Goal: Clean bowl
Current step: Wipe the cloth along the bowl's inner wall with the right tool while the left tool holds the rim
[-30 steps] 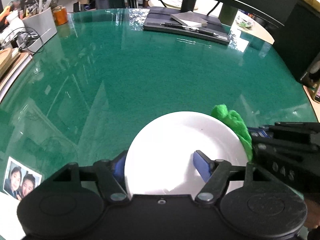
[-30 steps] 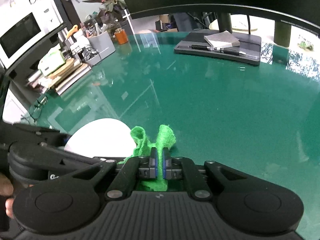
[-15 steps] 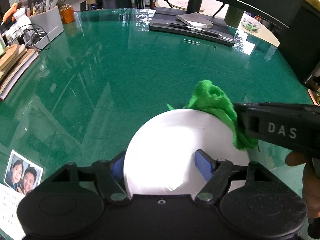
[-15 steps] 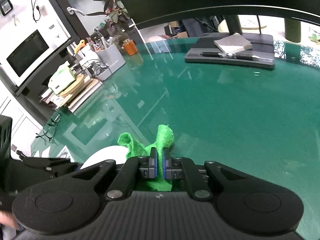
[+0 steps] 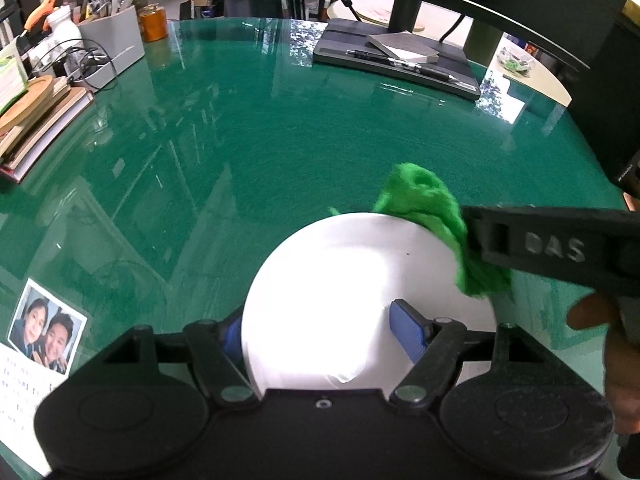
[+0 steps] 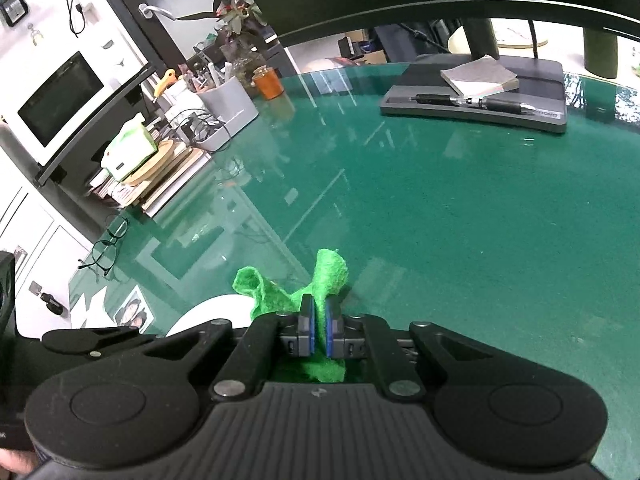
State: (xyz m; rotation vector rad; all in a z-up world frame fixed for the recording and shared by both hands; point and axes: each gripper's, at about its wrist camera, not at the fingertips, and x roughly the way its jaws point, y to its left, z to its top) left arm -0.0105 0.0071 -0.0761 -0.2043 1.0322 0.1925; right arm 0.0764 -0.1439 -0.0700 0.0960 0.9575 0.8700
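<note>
Left wrist view: the round white ceramic bowl (image 5: 360, 300) is straddled at its rim by the left gripper (image 5: 320, 330), whether clamped cannot be told, so it could be tipped by the crumpled green cloth (image 5: 432, 216) pinched in the right gripper (image 6: 318, 330).

A green glass-topped table (image 5: 280, 152) carries a dark monitor base (image 6: 480, 96) at its far side, with a notepad (image 6: 478, 76) and a black pen (image 6: 472, 102) lying on it. Along the left edge stand a grey organiser (image 6: 228, 110), an orange jar (image 6: 268, 82), stacked books (image 5: 40, 120) with wooden discs on top, and spectacles (image 6: 106, 246). A photograph (image 5: 46, 326) lies near the front left corner; a microwave (image 6: 64, 104) sits beyond the table.
</note>
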